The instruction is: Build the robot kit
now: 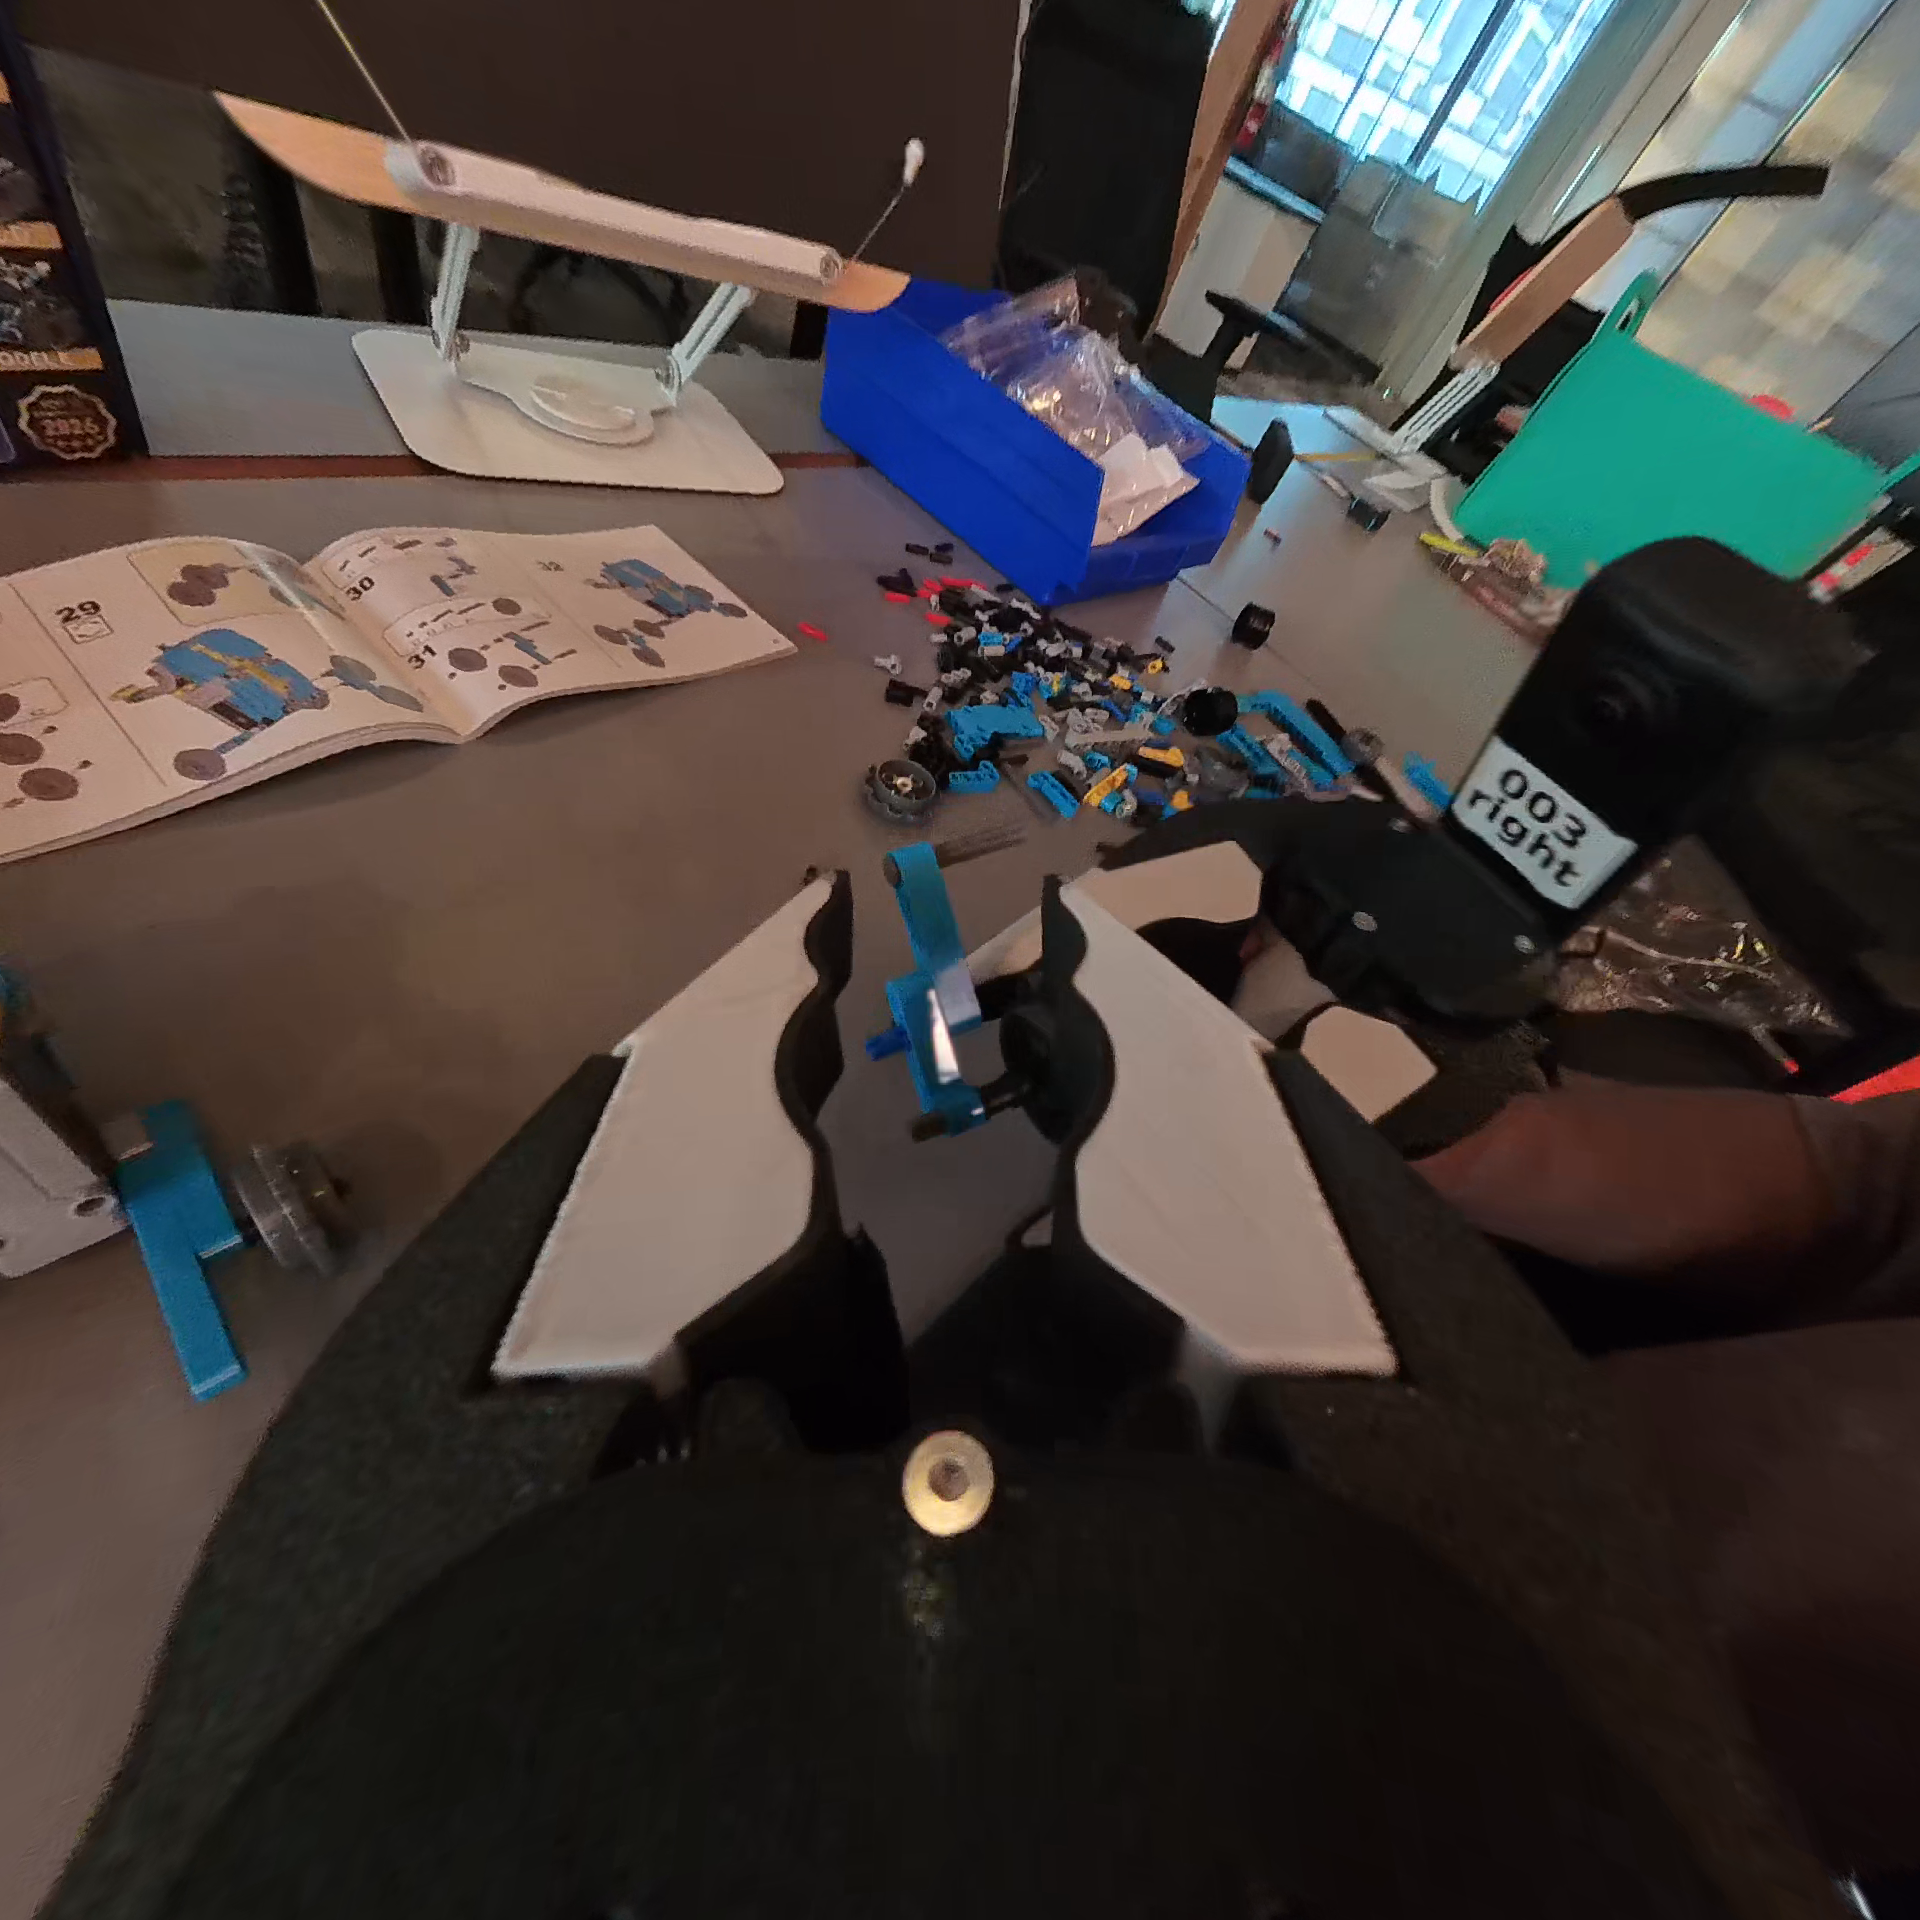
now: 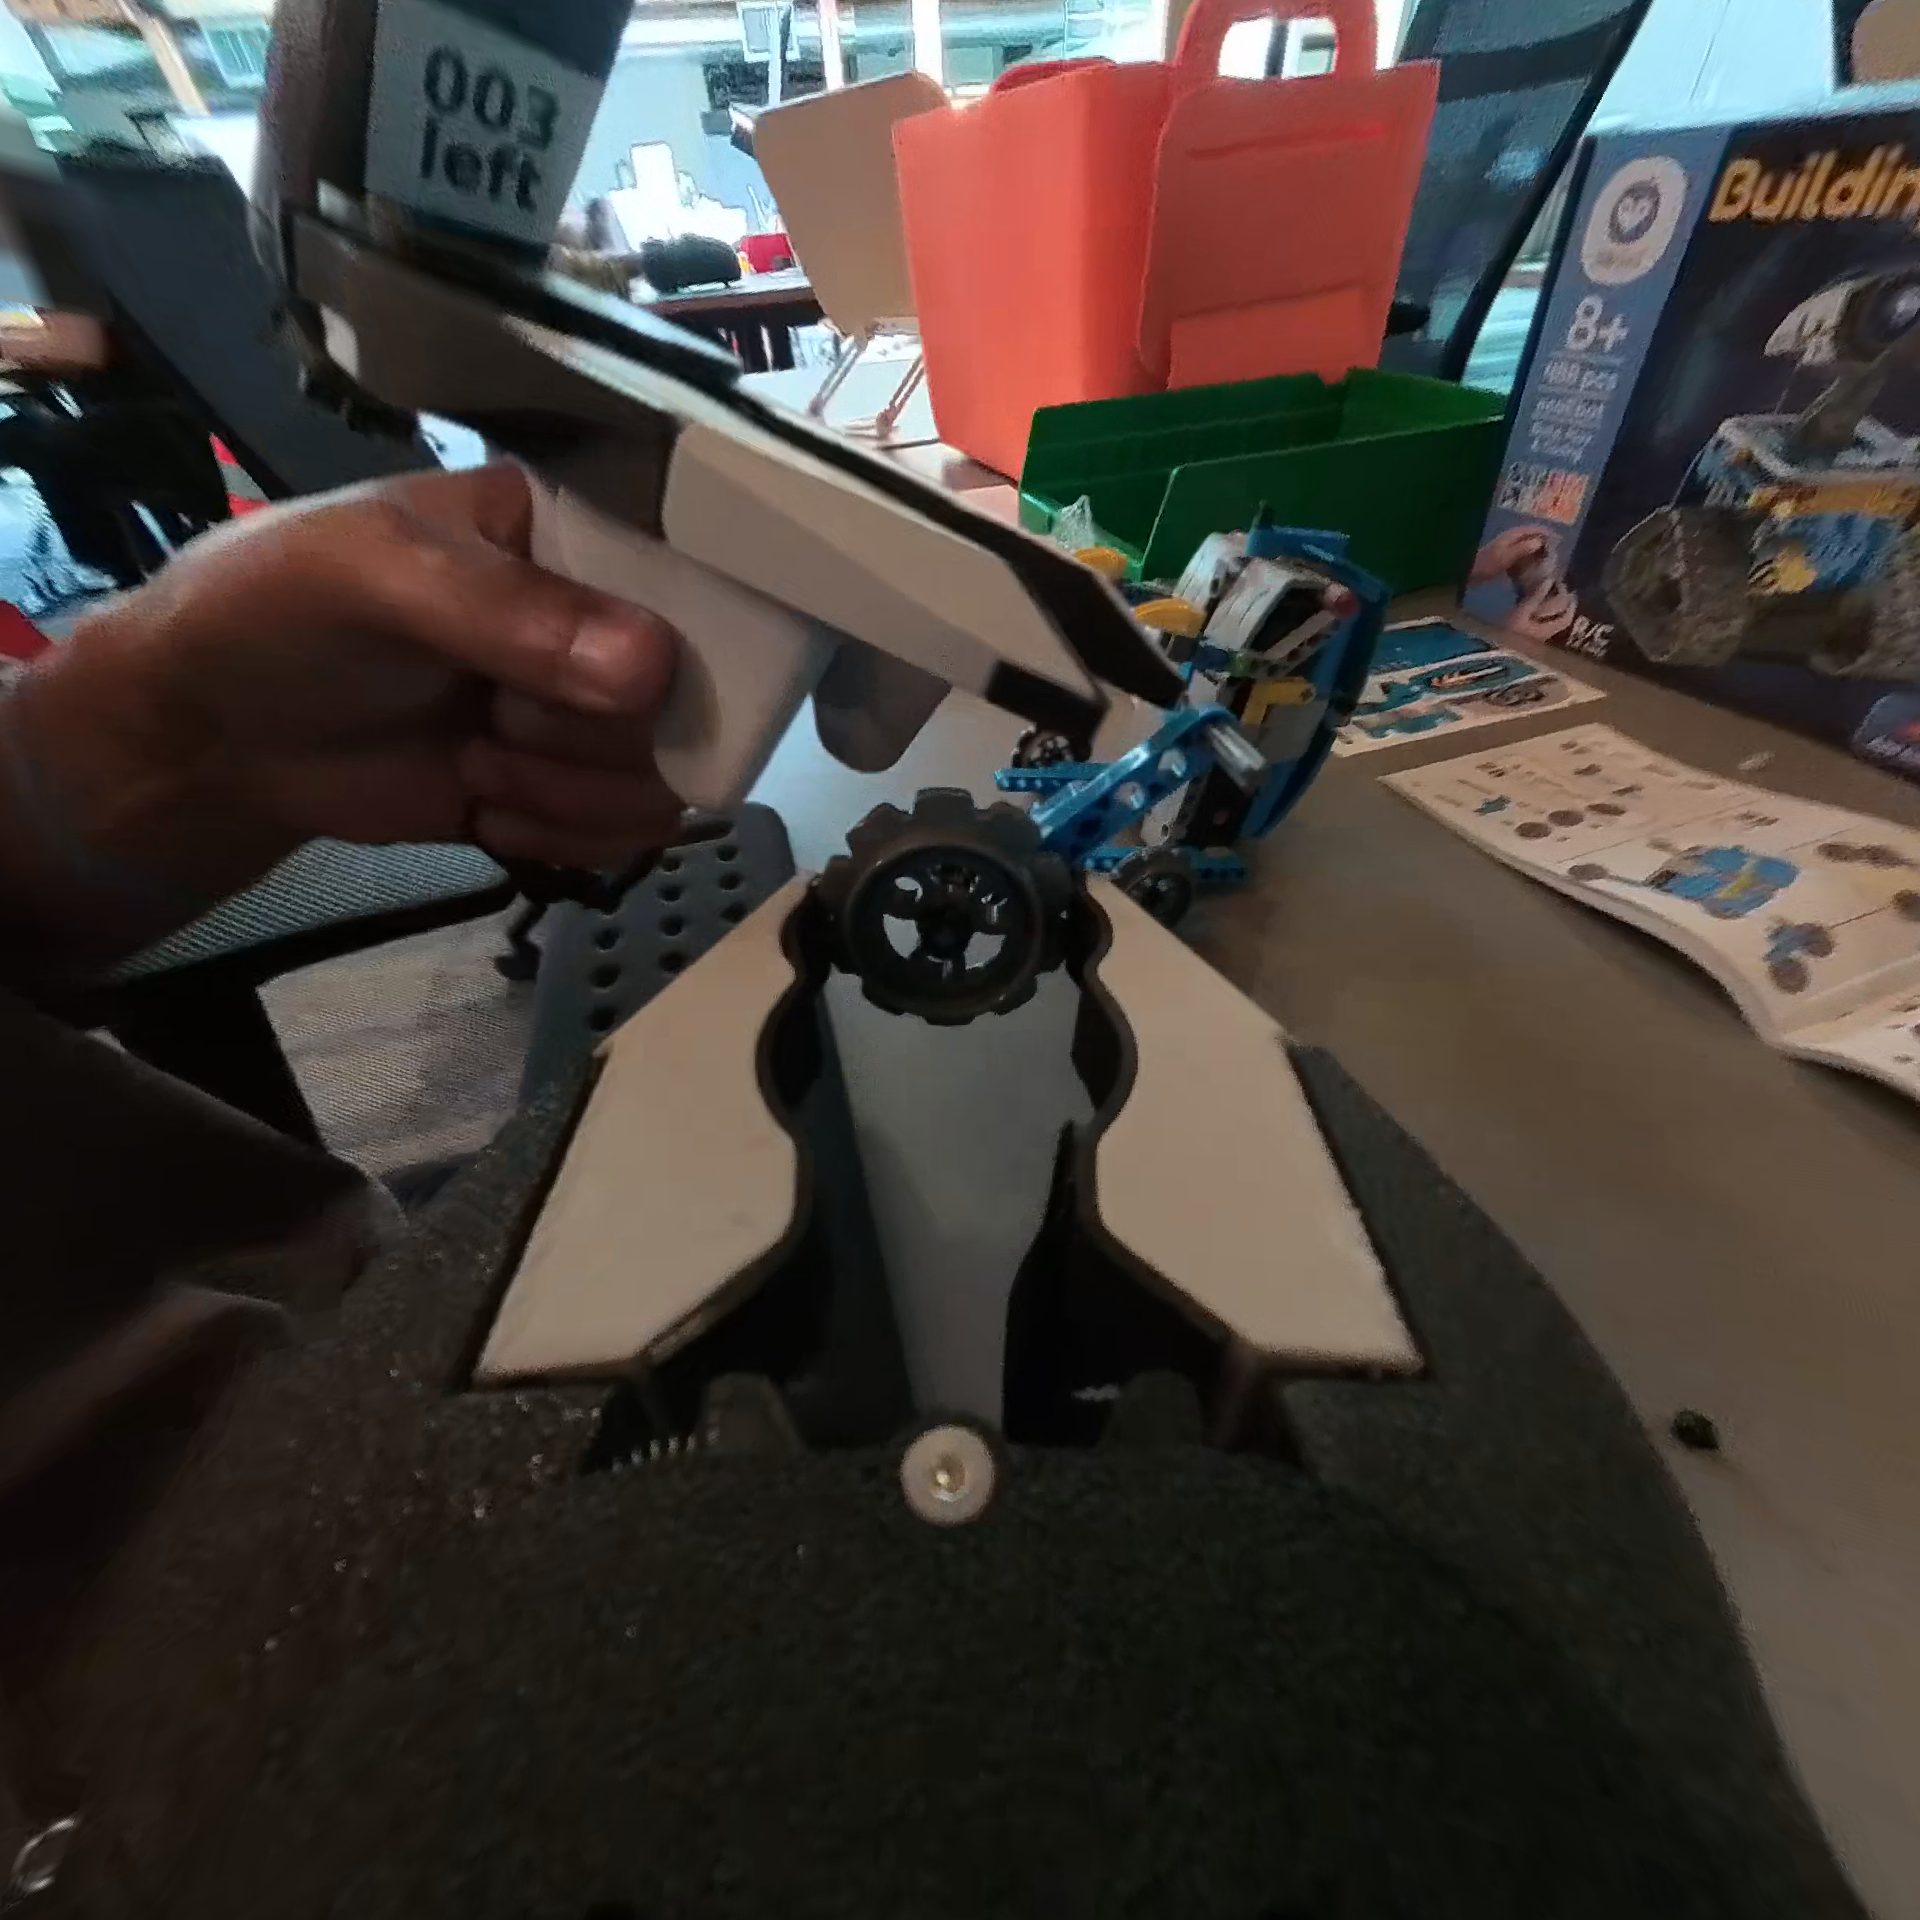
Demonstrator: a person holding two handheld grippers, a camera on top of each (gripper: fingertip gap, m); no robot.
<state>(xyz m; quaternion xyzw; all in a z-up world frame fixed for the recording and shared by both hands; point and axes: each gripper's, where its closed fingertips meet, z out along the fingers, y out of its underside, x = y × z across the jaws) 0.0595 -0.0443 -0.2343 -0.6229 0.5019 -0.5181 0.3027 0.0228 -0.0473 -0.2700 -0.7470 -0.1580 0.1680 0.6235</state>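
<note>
My left gripper (image 1: 943,881) is open, its fingers standing apart on either side of a small blue beam (image 1: 925,966) with a grey piece and a black axle on it. The left finger does not touch the beam. My right gripper (image 2: 945,899) is shut on a black toy wheel (image 2: 940,925) with a knobbly tyre. It comes in from the right in the left wrist view (image 1: 1153,951), and the wheel hub (image 1: 1023,1039) sits at the beam's axle. In the right wrist view the left gripper (image 2: 1132,691) reaches in from the upper left, just above the blue beam (image 2: 1112,800).
A part-built blue vehicle (image 2: 1278,644) stands on the grey table (image 1: 520,935). An open instruction booklet (image 1: 364,644), a pile of small parts (image 1: 1091,717), a blue bin (image 1: 997,447), a green bin (image 2: 1247,468), an orange bag (image 2: 1143,229) and a kit box (image 2: 1714,416) stand around. The gap from one gripper's tips to the other's is roughly 5 centimeters. The part-built blue vehicle (image 2: 1278,644) lies around 15 centimeters away from my left fingertips.
</note>
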